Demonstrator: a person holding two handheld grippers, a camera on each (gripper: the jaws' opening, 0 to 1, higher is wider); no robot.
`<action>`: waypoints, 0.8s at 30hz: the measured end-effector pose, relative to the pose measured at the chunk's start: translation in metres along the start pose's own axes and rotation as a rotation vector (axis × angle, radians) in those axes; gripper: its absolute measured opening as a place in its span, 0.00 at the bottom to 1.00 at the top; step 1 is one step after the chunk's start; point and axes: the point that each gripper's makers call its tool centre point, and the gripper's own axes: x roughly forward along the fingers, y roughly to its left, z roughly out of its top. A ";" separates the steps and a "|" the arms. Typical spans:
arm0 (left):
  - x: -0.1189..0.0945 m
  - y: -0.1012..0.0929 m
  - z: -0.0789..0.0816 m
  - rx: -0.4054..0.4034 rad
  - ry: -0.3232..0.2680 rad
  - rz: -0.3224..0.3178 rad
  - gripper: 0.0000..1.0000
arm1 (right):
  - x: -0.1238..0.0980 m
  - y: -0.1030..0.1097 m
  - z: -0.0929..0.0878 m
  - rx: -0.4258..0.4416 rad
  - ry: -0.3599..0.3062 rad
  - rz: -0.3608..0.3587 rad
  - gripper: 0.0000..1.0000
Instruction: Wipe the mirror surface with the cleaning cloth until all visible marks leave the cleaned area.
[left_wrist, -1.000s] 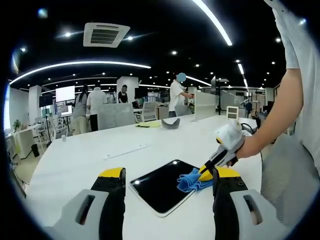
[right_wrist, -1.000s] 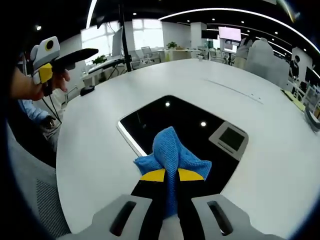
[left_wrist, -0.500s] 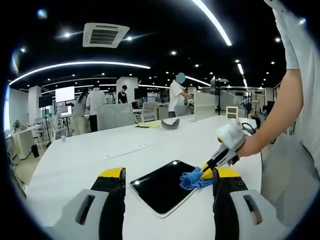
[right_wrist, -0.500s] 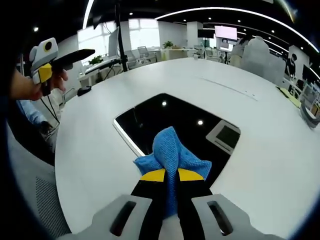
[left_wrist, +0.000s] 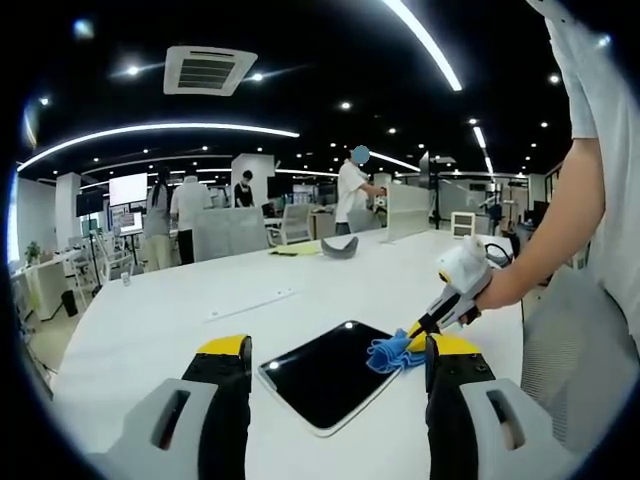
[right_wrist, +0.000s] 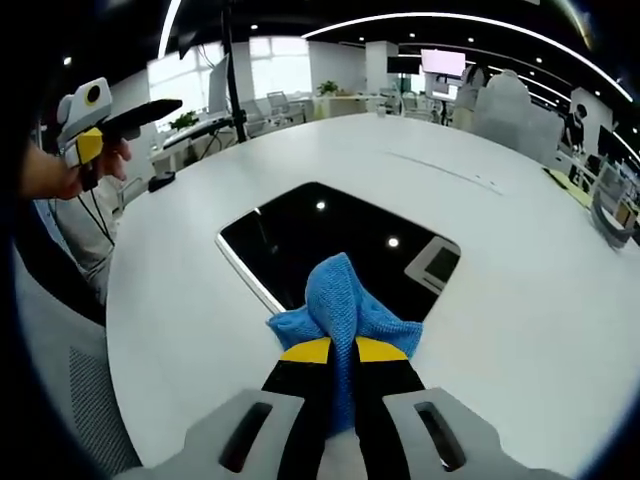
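Cloth (right_wrist: 345, 305) has slid back toward the mirror's near edge vs. 1 s ago: in the right gripper view the blue bundle earlier sat well over the dark glass, now it covers only the near rim, w/ more bare mirror (right_wrist: 330, 245) showing above it in the frame. In the left gripper view the cloth (left_wrist: 393, 353) likewise moved from over the mirror (left_wrist: 325, 375) toward its right corner. To my judgement this is the pull-back part of a wipe stroke, so the wiping is in progress and not finished. No clear marks can be told on the glass at this size; only ceiling lights and a vent reflect in it.

Right gripper (right_wrist: 343, 352) is clamped on the cloth, jaws nearly together w/ blue fabric pinched between the yellow tips; the bundle spreads out just ahead of the tips, lower centre of the frame, touching the mirror's edge and the white table (right_wrist: 520, 300). In the left gripper view it (left_wrist: 421, 328) comes in from the right, centre-right of the frame.

Left gripper (left_wrist: 338, 358) has jaws wide apart, holding nothing, at bottom of its frame, above the table (left_wrist: 150, 320); the mirror lies between its two jaws in the picture. In the right gripper view it (right_wrist: 165, 105) sits upper left, well apart from the mirror.
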 end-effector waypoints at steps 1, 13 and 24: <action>0.000 0.000 0.000 0.000 0.000 -0.001 0.71 | -0.001 -0.001 -0.001 0.001 0.000 -0.003 0.02; 0.001 -0.002 0.001 0.005 0.002 -0.007 0.71 | -0.008 -0.011 -0.007 0.021 0.000 -0.029 0.02; 0.003 -0.005 0.000 0.007 0.007 -0.015 0.71 | -0.009 -0.012 -0.008 0.038 -0.004 -0.044 0.02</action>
